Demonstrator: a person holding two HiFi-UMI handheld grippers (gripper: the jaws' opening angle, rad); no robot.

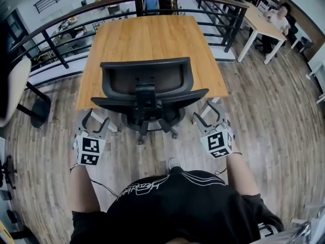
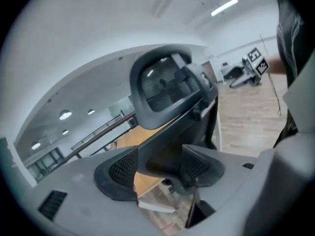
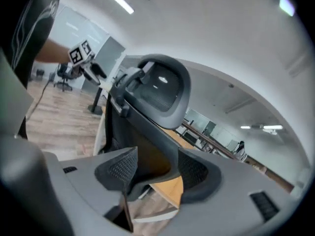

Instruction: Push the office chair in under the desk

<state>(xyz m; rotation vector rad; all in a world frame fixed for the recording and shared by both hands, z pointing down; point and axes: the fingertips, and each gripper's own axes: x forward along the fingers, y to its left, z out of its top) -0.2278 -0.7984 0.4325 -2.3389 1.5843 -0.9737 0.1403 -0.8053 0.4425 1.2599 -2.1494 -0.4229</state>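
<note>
- Now the office chair (image 1: 147, 85) sits mid-frame, its seat tucked under the wooden counter (image 1: 152, 37).
- Lower left, the left tongs (image 1: 97, 118) stand spread, gripping nothing.
- Lower right, the right tongs (image 1: 209, 113) likewise.

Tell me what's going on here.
A person stands behind a black mesh-back office chair, holding a gripper in each hand. The chair sits close in against the near edge of the light wooden desk. The left gripper and the right gripper flank the chair's seat, both with jaws open and clamped on nothing.
</note>
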